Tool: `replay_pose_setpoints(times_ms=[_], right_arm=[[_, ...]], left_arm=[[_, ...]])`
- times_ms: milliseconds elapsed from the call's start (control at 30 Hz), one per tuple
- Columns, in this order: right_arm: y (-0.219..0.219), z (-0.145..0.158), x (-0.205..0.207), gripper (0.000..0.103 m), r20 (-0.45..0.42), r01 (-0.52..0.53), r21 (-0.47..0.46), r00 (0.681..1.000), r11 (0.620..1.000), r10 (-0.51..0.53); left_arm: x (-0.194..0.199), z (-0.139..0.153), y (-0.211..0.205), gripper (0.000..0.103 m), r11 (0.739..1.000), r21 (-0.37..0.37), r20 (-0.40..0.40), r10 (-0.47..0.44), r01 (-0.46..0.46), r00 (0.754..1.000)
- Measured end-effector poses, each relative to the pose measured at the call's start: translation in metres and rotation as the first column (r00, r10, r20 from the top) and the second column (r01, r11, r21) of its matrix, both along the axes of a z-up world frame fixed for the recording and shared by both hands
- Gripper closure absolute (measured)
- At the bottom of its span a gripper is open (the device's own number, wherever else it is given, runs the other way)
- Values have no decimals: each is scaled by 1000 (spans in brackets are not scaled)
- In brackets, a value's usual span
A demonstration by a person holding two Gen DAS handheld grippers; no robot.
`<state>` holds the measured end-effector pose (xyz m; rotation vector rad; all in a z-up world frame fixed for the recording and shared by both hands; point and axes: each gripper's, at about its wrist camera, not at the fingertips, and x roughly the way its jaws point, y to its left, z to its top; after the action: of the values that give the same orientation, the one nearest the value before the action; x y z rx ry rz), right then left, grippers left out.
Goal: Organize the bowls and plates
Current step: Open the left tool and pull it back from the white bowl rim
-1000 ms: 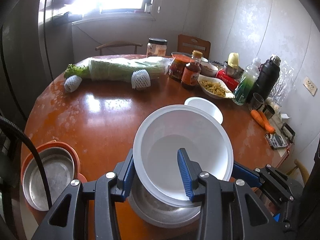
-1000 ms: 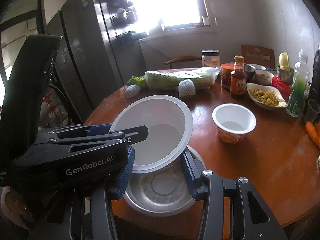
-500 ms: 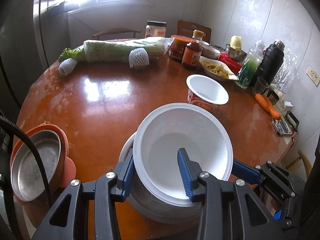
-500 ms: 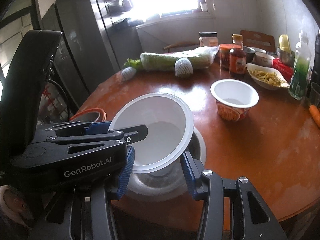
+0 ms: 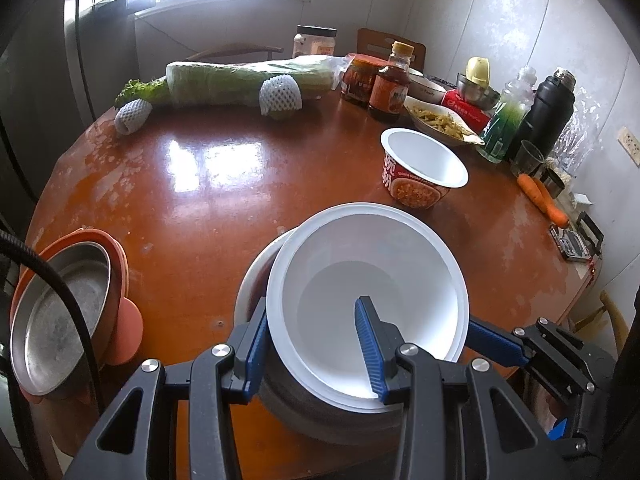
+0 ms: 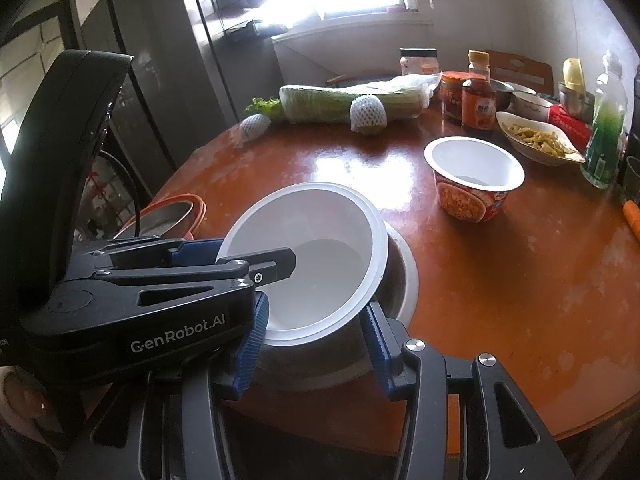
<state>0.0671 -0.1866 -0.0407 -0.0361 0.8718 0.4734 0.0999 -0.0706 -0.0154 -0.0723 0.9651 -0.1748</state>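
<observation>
White plastic bowl [image 5: 368, 292], tilted, is pinched at its near rim by the left gripper [image 5: 312, 344] above a steel bowl [image 6: 394, 280]; two white bowls are counted, one red-labelled [image 6: 474, 184] farther right; the right gripper [image 6: 314, 344] straddles the steel bowl, whose base is hidden; contact cannot be told.

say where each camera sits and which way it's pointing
Left wrist: rides on the left gripper, angled down across the table; its jaws pinch the wall of the white bowl.
Right wrist: rides on the right gripper, angled down the same way; its own jaws and the left gripper's body show.
Shared: white bowl over the metal bowl, noodle cup.
</observation>
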Motion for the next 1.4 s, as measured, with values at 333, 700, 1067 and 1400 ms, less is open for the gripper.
replay_pose_setpoints(times_ms=[333,700,1067,1400], right_arm=[[3,-5,2,54,-6,-3,-21,1000,1000,3],[1,-8,3,49,-17,2,-19,1000,1000,-3],[0,-5,1,44,-6,14,-21,1000,1000,-14],[0,0,-3,38,22,27,-51,999,998,-26]], left_arm=[[3,-7,0,62,1000,3,-16,-5,5,1000],[4,-9,1,61,1000,-2,-22,-5,5,1000],[2,-6,5,61,1000,3,-7,0,0,1000],[-2,1,6,59,1000,18,17,9,-9,1000]])
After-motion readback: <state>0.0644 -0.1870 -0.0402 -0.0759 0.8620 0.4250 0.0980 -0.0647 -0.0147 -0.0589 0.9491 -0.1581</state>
